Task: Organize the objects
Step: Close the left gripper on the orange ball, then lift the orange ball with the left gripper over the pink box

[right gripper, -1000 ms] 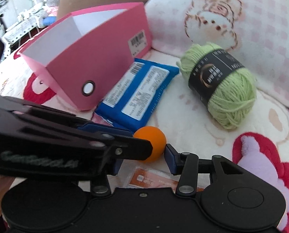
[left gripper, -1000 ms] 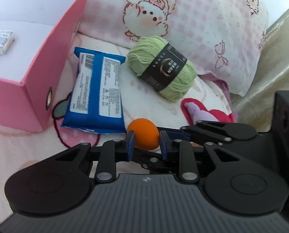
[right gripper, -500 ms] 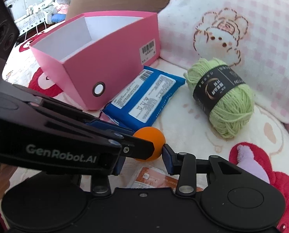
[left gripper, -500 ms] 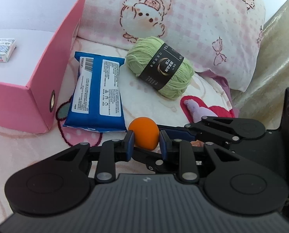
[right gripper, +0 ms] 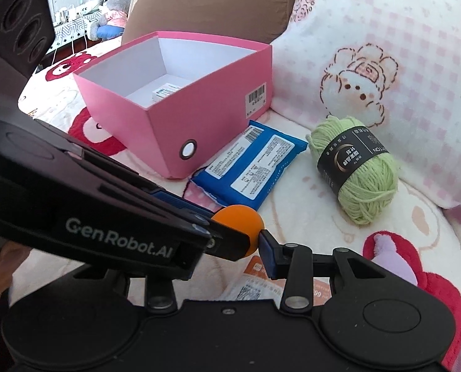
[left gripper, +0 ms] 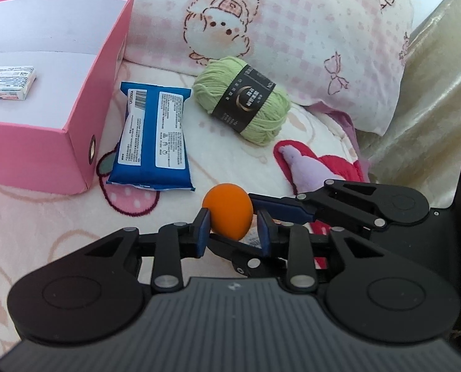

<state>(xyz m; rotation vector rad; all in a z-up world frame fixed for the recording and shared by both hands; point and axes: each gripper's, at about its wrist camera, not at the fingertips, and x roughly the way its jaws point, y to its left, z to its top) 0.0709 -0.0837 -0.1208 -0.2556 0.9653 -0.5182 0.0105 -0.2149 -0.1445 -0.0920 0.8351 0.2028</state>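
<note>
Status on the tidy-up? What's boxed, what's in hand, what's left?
Done: one small white packet lies in the pink box. In hand: the orange ball, between both grippers; the right gripper pinches it while the left gripper is opening its jaws around it. Left: blue pack, green yarn and an orange sachet lie on the blanket outside the box.

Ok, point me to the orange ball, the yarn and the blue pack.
orange ball [left gripper: 227, 210], left wrist view, centre of its front
yarn [right gripper: 364, 189], right wrist view, green strands below the black band
blue pack [left gripper: 154, 138], left wrist view, middle seam
</note>
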